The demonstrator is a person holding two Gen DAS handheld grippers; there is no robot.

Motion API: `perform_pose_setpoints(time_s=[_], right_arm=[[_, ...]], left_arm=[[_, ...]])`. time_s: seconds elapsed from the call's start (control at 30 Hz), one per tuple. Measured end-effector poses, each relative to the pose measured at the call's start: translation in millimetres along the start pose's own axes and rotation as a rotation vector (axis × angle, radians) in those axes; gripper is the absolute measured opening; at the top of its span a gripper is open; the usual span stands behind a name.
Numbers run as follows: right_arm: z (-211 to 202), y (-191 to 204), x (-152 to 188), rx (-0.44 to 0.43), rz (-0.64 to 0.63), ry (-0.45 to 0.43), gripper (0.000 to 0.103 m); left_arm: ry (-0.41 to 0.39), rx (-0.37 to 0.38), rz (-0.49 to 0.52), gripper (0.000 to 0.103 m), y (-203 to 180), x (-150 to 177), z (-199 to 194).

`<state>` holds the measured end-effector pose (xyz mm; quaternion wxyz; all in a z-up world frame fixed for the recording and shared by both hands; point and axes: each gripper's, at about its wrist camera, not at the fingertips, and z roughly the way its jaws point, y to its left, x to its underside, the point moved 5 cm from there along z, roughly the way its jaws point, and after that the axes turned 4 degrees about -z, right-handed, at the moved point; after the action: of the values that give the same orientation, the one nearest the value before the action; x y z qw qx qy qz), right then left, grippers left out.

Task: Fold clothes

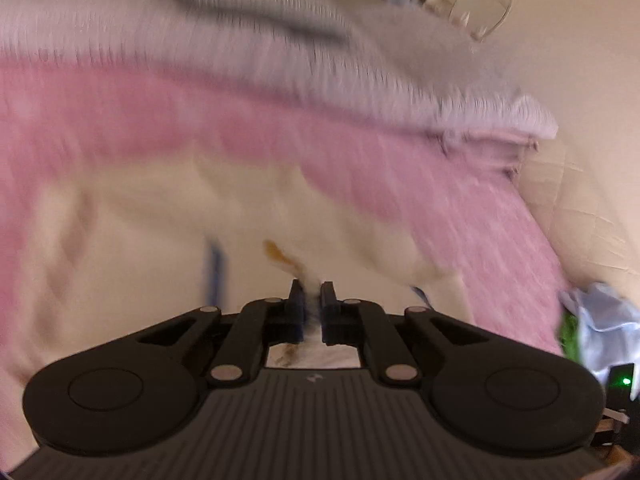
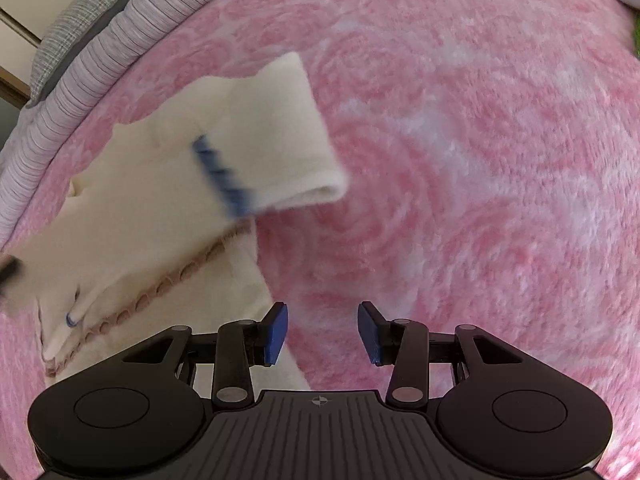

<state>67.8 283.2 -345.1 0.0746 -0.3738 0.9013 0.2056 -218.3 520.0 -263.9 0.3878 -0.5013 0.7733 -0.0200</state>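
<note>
1. the left gripper (image 1: 311, 292) was clenched on a fold of the cream garment (image 1: 168, 216), with cloth pinched between its blue pads.
2. the garment lay on the pink blanket (image 2: 460, 140), one part folded over, with a blue stripe (image 2: 222, 176) across it.
3. the right gripper (image 2: 323, 334) was released, its jaws apart over bare blanket just beside the garment's edge.
4. a striped pillow (image 2: 100, 60) lay along the blanket's far edge.
</note>
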Motion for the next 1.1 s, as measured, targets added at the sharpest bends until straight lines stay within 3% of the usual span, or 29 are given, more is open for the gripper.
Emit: perform_pose_setpoints(time_s=[0.13,0.27,0.4,0.57,0.7,0.8,0.9,0.97,1.0,1.07,1.1], right_arm=[[10.6,5.0,-10.9,0.007,-0.011,-0.021,0.043],[18.7,13.4,-13.9,0.015,-0.009,-0.017,0.043],[23.8,26.5,-17.7,0.024,-0.036,-0.024,0.043],[28.8,36.2,-16.8,0.056,-0.084,-0.024,0.043],[35.4,41.9,-10.2,0.081,-0.095,0.008,0.043],[33.0,51.8,-8.2,0.083,-0.124,0.005,0.043],[26.7,63.9,-10.8,0.111,-0.184,-0.04,0.043],[22.1,71.9,-15.4,0.111,-0.205,-0.09,0.043],[20.2,77.2,-19.9,0.092,-0.208,-0.127,0.043],[18.2,87.5,-29.3,0.053,-0.214,-0.196,0.043],[19.9,94.0,-34.7,0.04,-0.223,-0.224,0.043]], left_arm=[[-0.094,-0.135,0.107,0.005,43.1,-38.7,-29.3],[-0.004,-0.247,0.124,0.005,94.7,-29.8,-15.9],[0.046,-0.254,0.118,0.005,108.0,-14.3,3.6],[0.021,-0.272,0.162,0.005,116.7,-0.4,-8.8],[0.169,-0.379,0.224,0.009,142.9,27.1,24.2],[0.149,-0.424,0.192,0.015,144.9,20.7,18.6],[0.072,-0.522,0.175,0.012,144.1,7.3,-0.7],[0.004,-0.483,0.152,0.011,135.7,0.0,-13.5],[0.001,-0.411,0.154,0.012,127.4,-1.5,-13.8],[0.037,-0.316,0.243,0.013,108.0,4.6,-3.2],[0.055,-0.309,0.281,0.013,105.3,10.2,4.3]])
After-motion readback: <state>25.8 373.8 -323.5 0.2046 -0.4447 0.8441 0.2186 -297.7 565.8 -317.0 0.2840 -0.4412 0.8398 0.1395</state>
